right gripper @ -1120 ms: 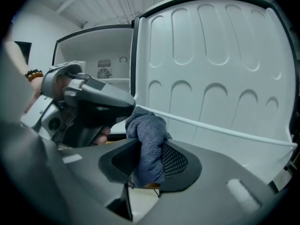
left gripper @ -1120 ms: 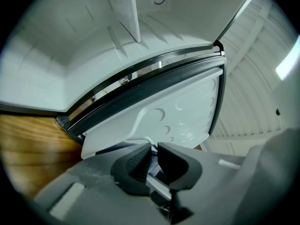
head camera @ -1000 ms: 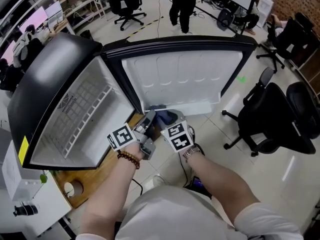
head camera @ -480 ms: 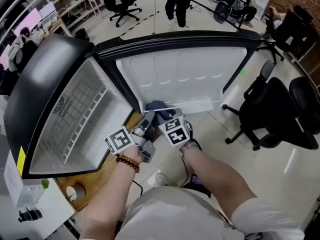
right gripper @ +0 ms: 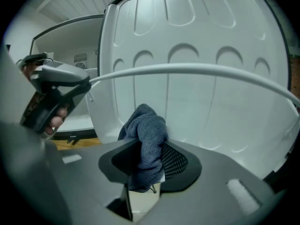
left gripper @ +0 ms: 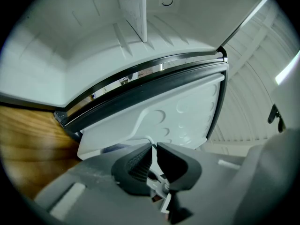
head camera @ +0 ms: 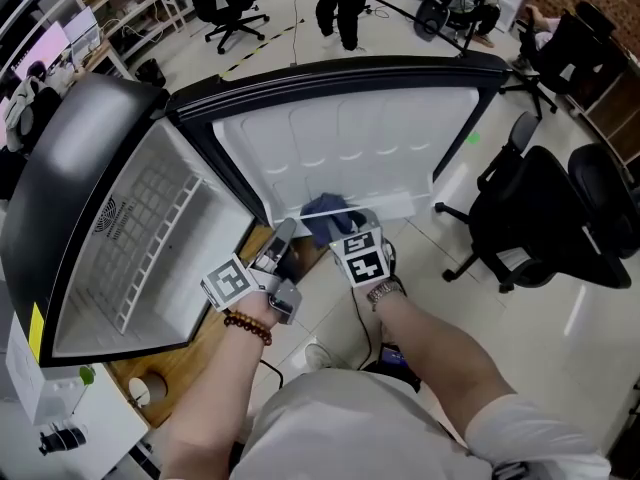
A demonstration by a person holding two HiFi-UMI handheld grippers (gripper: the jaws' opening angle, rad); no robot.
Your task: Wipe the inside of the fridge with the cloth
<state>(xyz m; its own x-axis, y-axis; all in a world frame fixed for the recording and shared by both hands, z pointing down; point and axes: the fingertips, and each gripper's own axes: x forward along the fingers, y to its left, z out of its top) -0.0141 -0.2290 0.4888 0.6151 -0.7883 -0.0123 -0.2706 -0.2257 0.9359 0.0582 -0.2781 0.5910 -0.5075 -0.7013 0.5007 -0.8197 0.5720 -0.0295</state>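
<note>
The black fridge [head camera: 70, 168] stands open, its white cavity [head camera: 190, 268] on the left and its door's white inner liner [head camera: 350, 148] facing me. My right gripper [head camera: 340, 226] is shut on a bunched blue-grey cloth [head camera: 322, 211], held at the foot of the door liner under the white shelf rail [right gripper: 197, 70]. In the right gripper view the cloth [right gripper: 147, 135] bulges out above the pads of that gripper [right gripper: 152, 149]. My left gripper [head camera: 281, 238] is beside the door's hinge edge. Its jaws [left gripper: 153, 146] are shut with nothing seen between them.
A wire shelf [head camera: 150, 233] lies inside the cavity. The fridge rests on a wooden board [head camera: 215, 333]. Black office chairs [head camera: 540, 228] stand at the right, and a person [head camera: 340, 3] stands beyond the door. Desks with monitors [head camera: 45, 43] line the upper left.
My right gripper has carried the cloth forward, closer to the foot of the door liner. My left gripper has stayed by the hinge edge.
</note>
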